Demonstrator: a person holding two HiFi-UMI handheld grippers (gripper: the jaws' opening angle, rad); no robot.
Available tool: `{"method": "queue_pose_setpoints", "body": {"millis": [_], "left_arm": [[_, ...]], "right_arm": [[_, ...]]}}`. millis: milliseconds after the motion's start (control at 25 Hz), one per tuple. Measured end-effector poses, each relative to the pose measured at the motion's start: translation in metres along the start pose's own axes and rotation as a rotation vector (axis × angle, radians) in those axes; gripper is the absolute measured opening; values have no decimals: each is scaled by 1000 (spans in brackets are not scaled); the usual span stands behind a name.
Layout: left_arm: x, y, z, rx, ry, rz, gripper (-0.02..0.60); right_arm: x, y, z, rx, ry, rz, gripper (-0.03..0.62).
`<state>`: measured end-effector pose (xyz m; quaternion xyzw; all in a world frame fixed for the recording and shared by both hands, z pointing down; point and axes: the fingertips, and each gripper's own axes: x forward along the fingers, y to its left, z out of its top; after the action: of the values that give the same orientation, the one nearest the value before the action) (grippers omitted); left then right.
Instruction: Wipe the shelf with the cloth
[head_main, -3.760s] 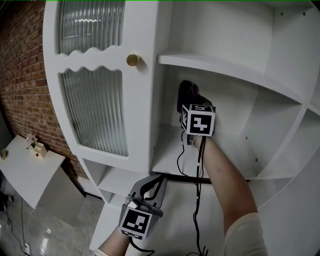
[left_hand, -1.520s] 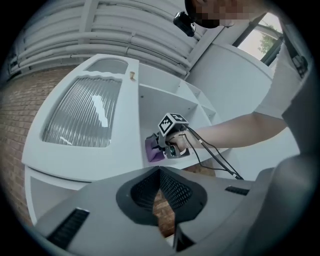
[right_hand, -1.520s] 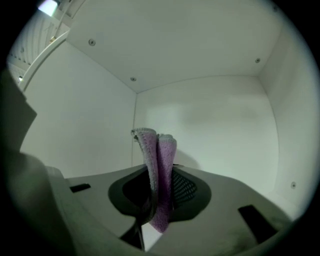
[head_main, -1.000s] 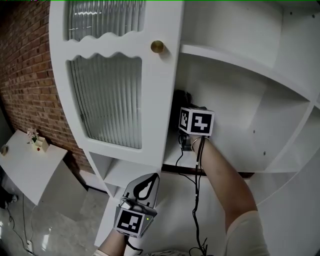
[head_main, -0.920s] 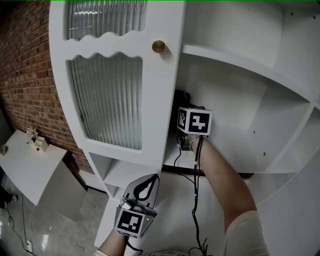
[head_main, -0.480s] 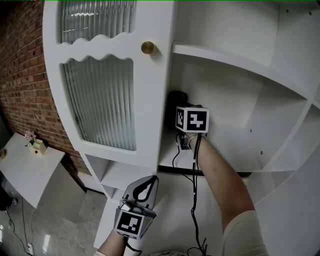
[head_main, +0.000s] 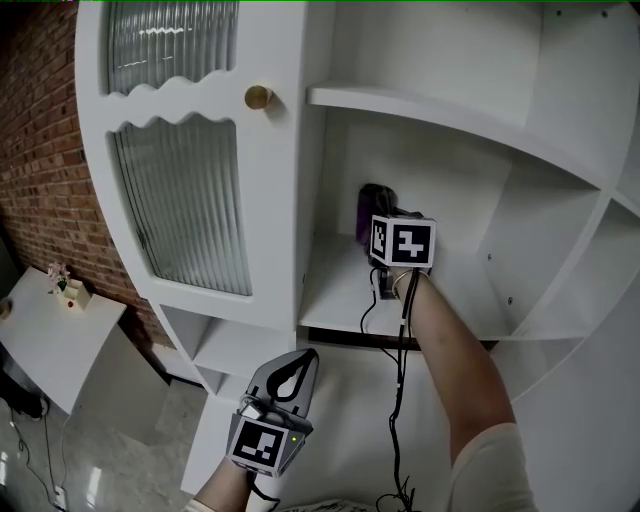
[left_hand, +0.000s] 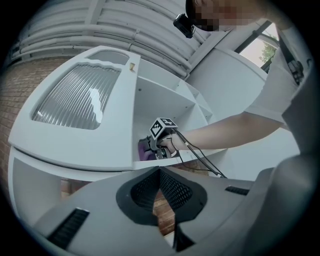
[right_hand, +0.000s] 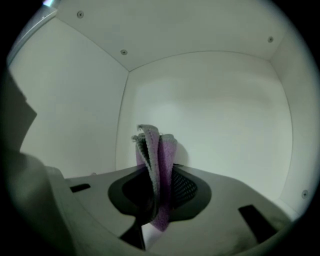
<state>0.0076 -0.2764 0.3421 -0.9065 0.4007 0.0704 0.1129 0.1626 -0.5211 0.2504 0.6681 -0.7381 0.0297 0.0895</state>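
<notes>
Right gripper (right_hand: 158, 202) is clamped on the purple cloth (right_hand: 159, 150), deep in the shelf (head_main: 335, 295) bay at centre frame. Left gripper (left_hand: 160, 197) is closed on nothing, idle at bottom. My worries: the pinch is narrow, so drag could strip the cloth out, and the cable (head_main: 400, 350) may snag the shelf lip.

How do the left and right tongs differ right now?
1. Load: the right tongs are shut on the purple cloth. The left tongs are shut with nothing between them.
2. Place: the right tongs reach inside the open compartment above the shelf. The left tongs hang lower, outside the cabinet.

Shared: each carries a cube with square markers and is held in one hand.
</notes>
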Motion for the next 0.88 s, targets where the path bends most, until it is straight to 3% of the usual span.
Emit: {"method": "queue_pose_setpoints", "body": {"millis": [640, 880], "left_arm": [[37, -61, 4, -61, -13, -72, 14], [44, -74, 2, -98, -6, -81, 14]], "right_arm": [[-57, -140, -8, 33, -3, -192, 94], [-78, -195, -11, 50, -12, -355, 92]]}}
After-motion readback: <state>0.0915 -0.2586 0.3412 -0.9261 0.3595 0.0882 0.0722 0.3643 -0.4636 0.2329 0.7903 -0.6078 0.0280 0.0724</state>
